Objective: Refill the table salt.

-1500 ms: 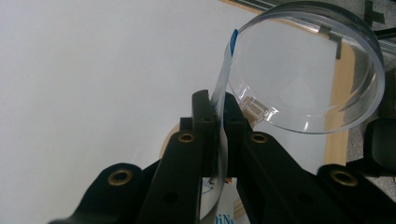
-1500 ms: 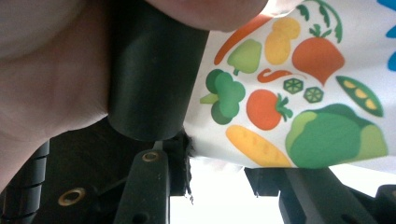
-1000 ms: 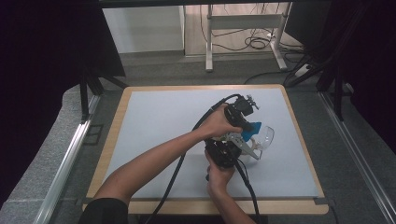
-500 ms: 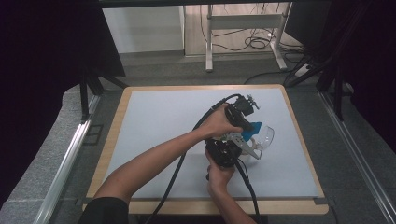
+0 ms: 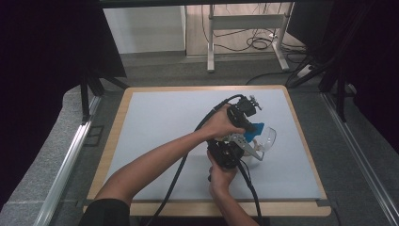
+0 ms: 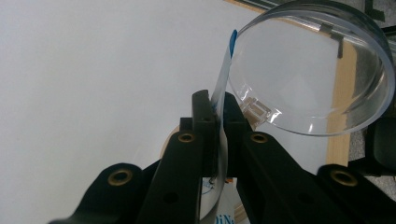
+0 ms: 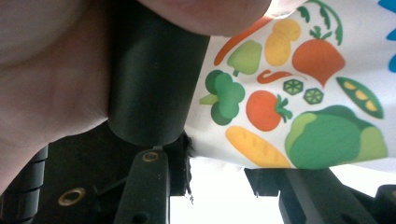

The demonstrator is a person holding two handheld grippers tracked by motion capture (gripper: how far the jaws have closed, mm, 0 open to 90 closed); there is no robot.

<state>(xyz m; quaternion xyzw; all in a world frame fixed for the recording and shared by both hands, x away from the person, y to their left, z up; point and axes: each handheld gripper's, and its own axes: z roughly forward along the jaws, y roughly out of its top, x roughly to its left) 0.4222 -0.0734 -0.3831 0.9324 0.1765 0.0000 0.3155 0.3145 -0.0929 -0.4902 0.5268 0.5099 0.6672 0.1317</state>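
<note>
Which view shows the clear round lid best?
Left gripper view: the clear round lid shows whole, rim and tab sharp, beside the left gripper. High view shows it small and partly hidden. Right gripper view gives no clear sight.

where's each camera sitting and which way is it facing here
High view: above the person's side of the table, looking forward and down; both forearms, hands and grippers show, beside a clear lid.
Left gripper view: rides the left gripper, looking along its black jaws, shut on a thin printed sheet, with the clear lid beyond.
Right gripper view: rides the right gripper, close under a vegetable-printed sheet; part of a hand shows.
Shared: the high and left gripper views both show the lid.
</note>
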